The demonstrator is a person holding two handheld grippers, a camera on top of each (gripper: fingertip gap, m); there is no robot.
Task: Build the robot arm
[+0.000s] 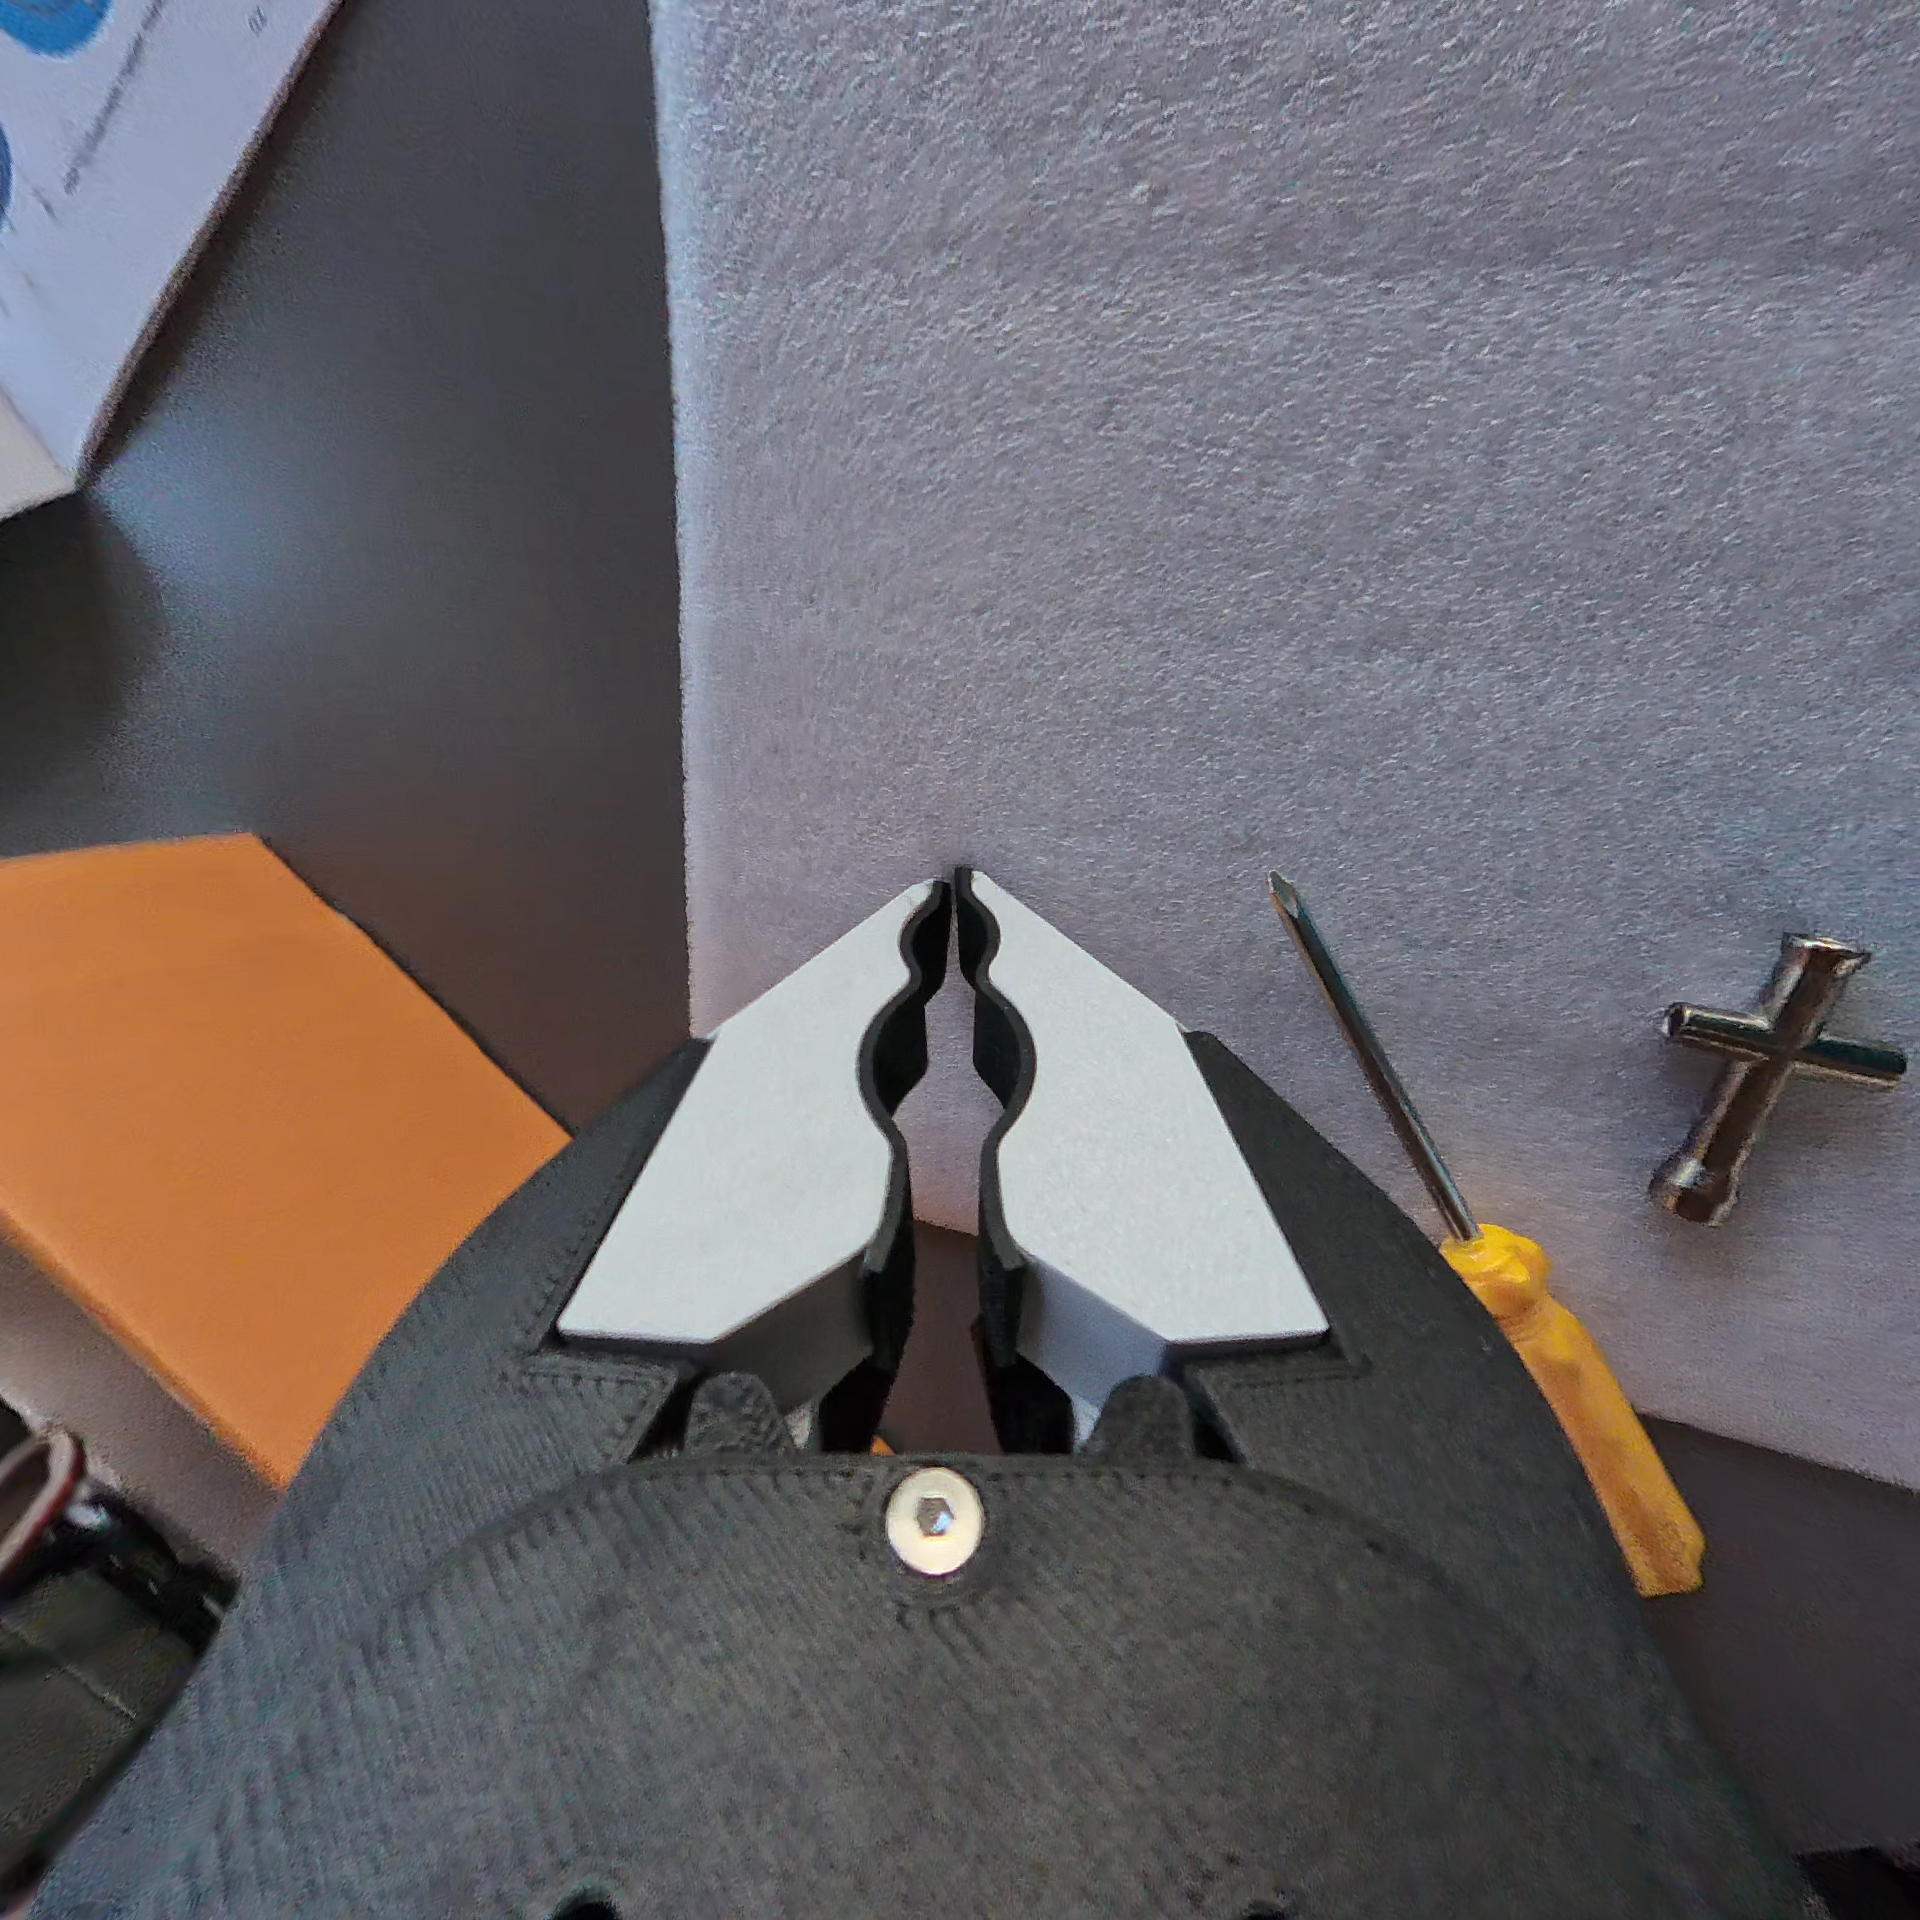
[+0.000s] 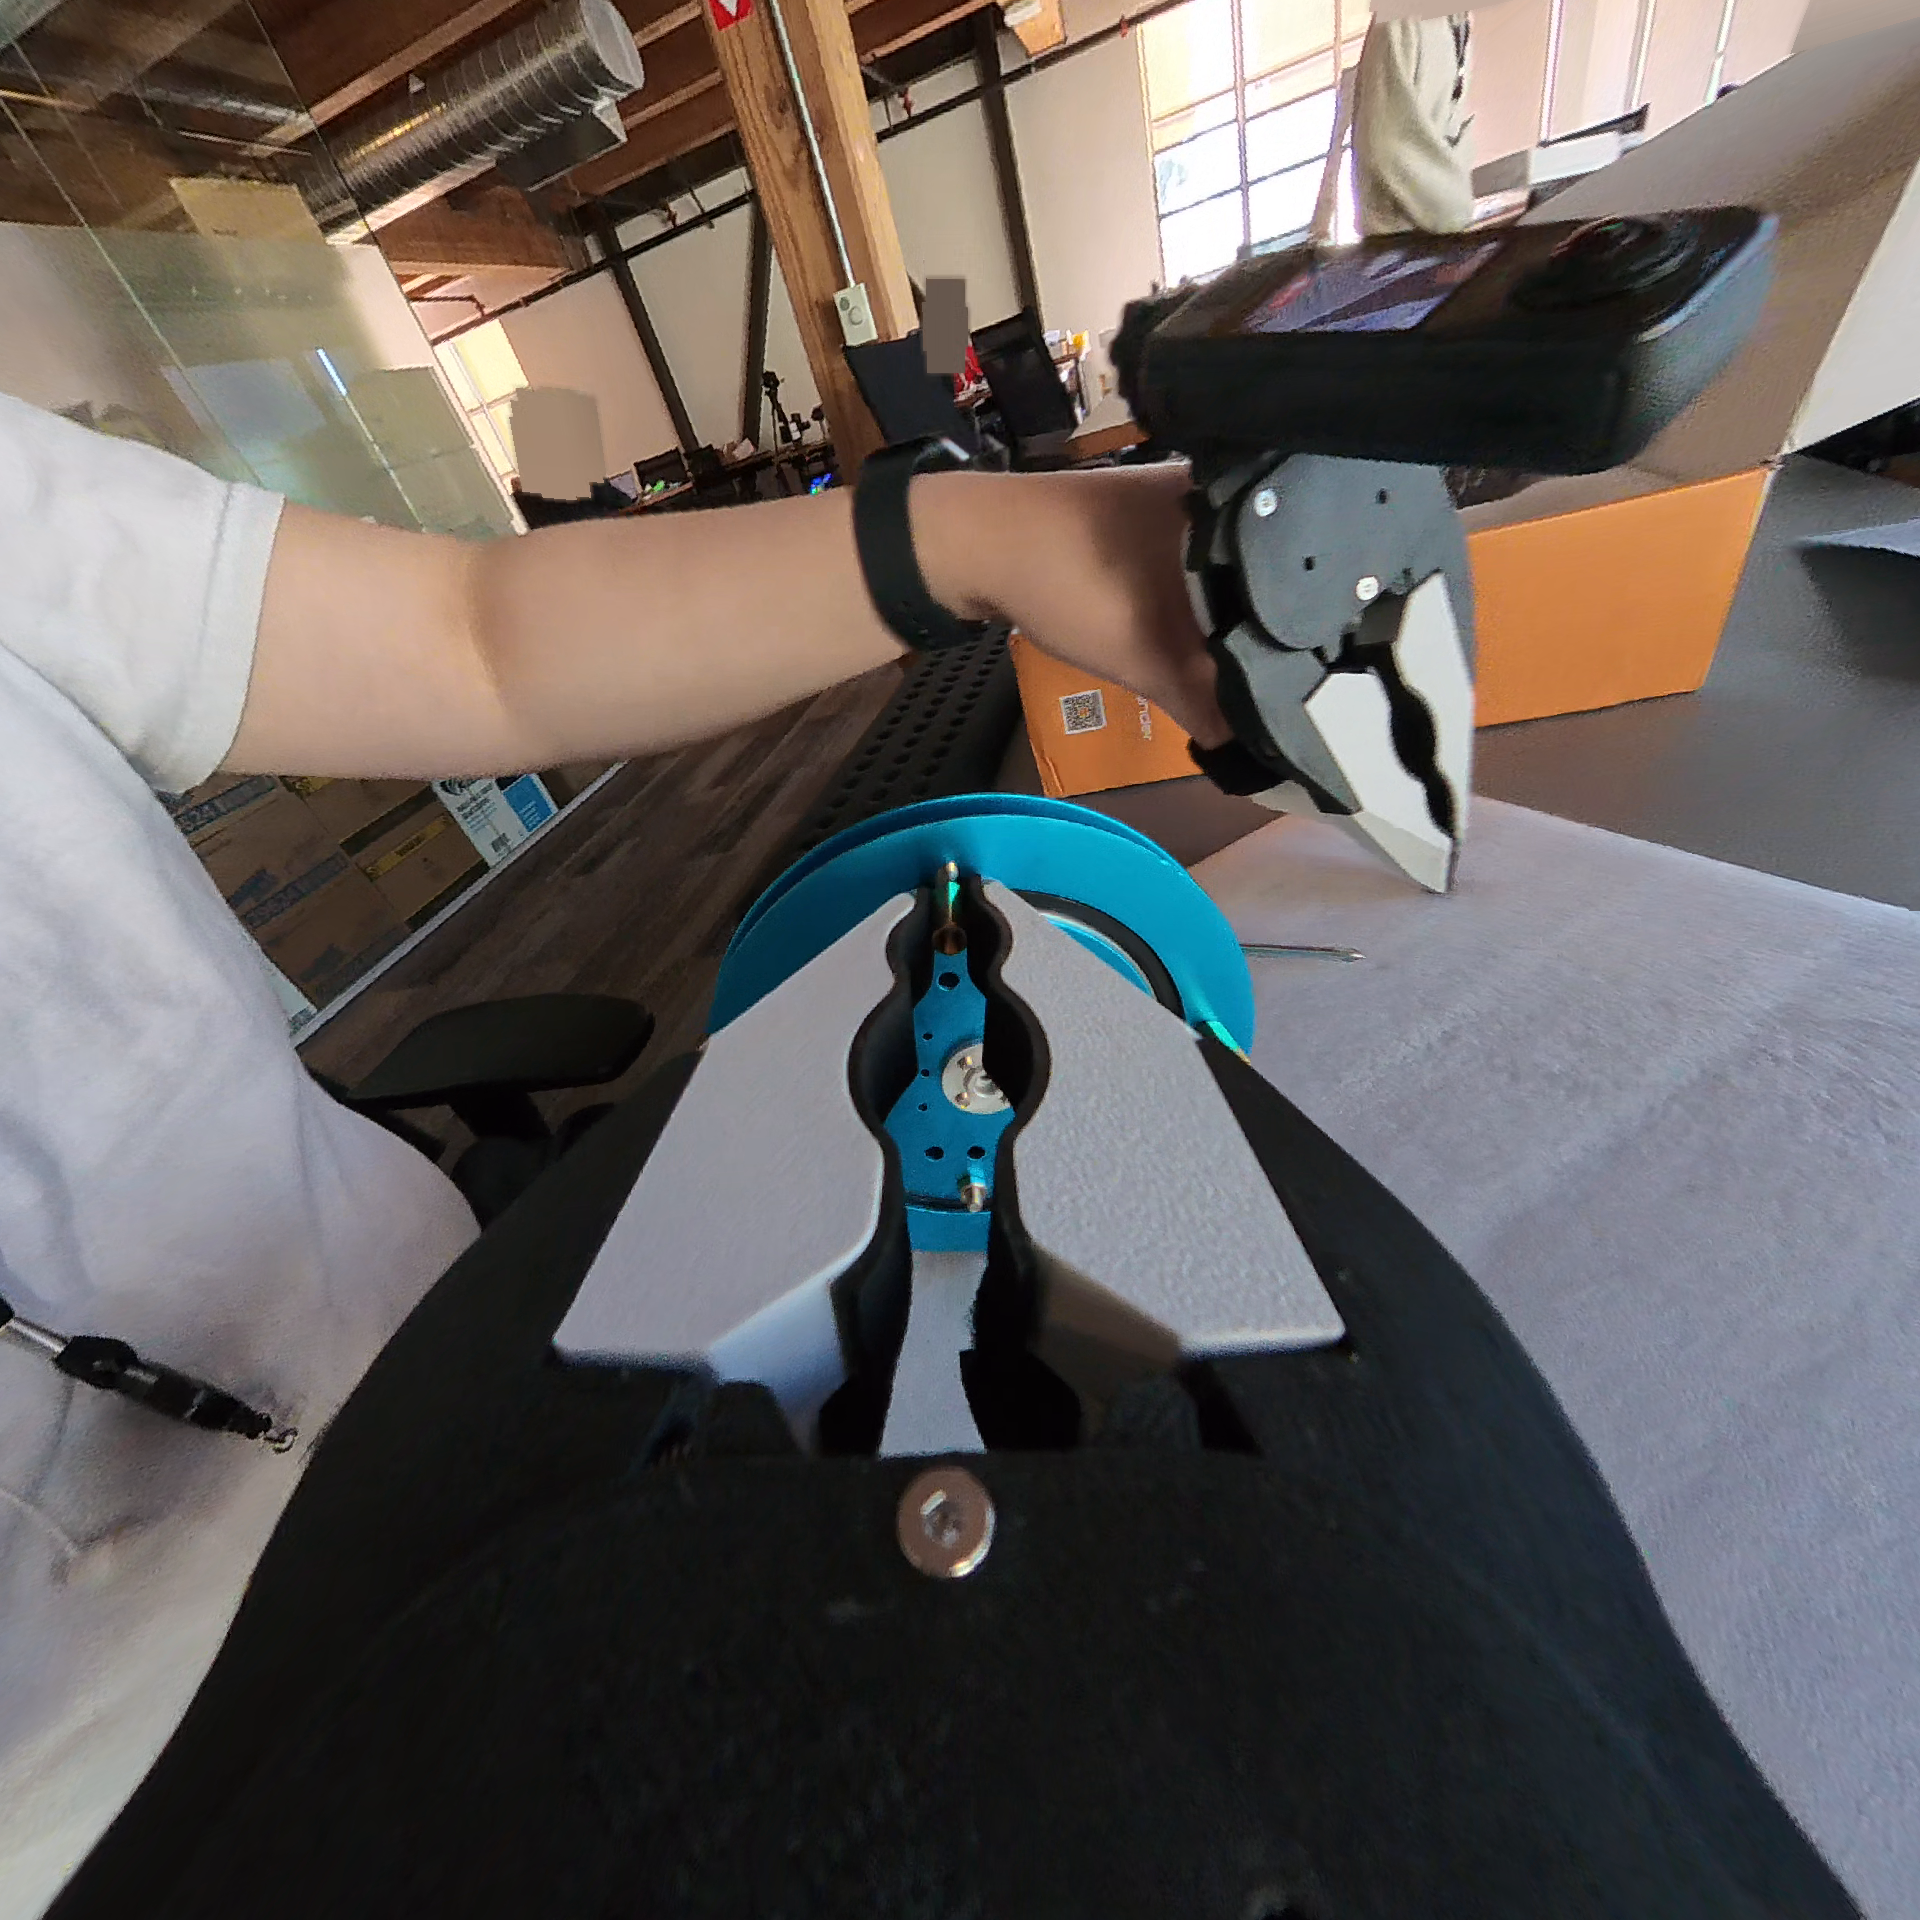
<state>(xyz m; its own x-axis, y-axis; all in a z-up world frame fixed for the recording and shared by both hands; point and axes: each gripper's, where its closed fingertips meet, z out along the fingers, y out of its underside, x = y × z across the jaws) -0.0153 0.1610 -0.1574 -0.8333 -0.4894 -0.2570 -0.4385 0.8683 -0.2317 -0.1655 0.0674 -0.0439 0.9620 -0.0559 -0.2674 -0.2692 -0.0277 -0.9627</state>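
Observation:
My left gripper (image 1: 954,885) is shut and empty, its tips resting low over a grey foam mat (image 1: 1247,468). A yellow-handled screwdriver (image 1: 1558,1382) lies just to its right, and a metal cross wrench (image 1: 1766,1070) lies further right. My right gripper (image 2: 961,896) is shut on a blue metal wheel (image 2: 1195,883), pinching a brass pin (image 2: 948,914) on its blue hub, above the mat (image 2: 1558,1195). The left gripper (image 2: 1444,857) also shows in the right wrist view, held by a hand, tips down on the mat beyond the wheel.
An orange box (image 1: 208,1091) sits left of the mat on a dark table and shows behind the left gripper in the right wrist view (image 2: 1600,613). A white box (image 1: 104,208) stands at the far left. A person's arm (image 2: 623,634) reaches across. Across from one pair of fingers to the other is roughly 20 centimetres.

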